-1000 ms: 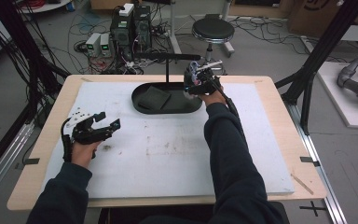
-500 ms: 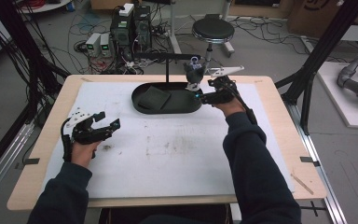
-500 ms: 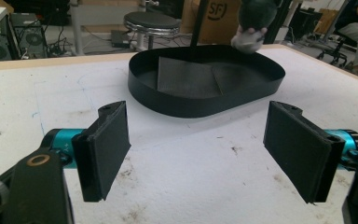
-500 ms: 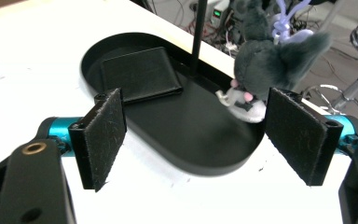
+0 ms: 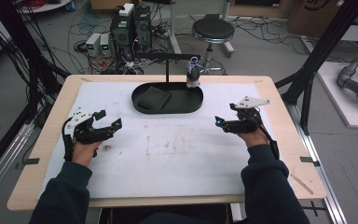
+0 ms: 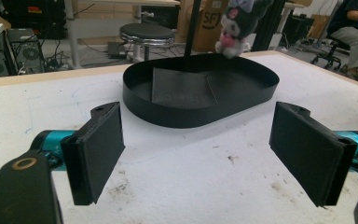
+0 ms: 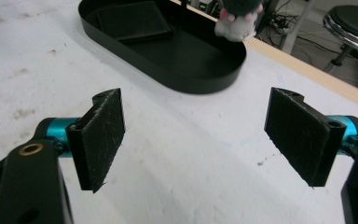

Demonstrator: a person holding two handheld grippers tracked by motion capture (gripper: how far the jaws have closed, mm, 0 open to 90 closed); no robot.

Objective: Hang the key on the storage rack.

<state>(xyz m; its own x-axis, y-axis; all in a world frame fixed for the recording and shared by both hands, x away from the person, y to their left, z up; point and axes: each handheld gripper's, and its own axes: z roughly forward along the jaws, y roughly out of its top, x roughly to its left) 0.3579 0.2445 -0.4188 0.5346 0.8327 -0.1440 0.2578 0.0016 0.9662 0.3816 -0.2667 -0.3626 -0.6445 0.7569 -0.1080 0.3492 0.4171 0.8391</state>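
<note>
A small dark plush toy [image 5: 193,76] hangs from the black stand's bar [image 5: 168,57] over the right end of a black oval tray [image 5: 168,111]. A dark square pad [image 5: 153,98] lies in the tray. My left gripper [image 5: 109,119] rests on the white mat at the left, open, and its jaws have just been opening with nothing between them [image 6: 200,154]. My right gripper [image 5: 224,114] sits low over the mat, right of the tray. It is open too, and its jaws have just been opening around bare mat [image 7: 196,140]. The toy [image 7: 237,18] hangs well beyond them.
A white mat [image 5: 177,158] covers most of the wooden table [image 5: 279,93]. Behind the table stand a round stool [image 5: 213,30], computer boxes [image 5: 130,23] and loose cables. Black frame posts [image 5: 317,60] rise at the right and left.
My right gripper has drawn away from the hanging toy, to the right and toward the near side. The toy stays hanging on the bar. My left hand has kept still.
</note>
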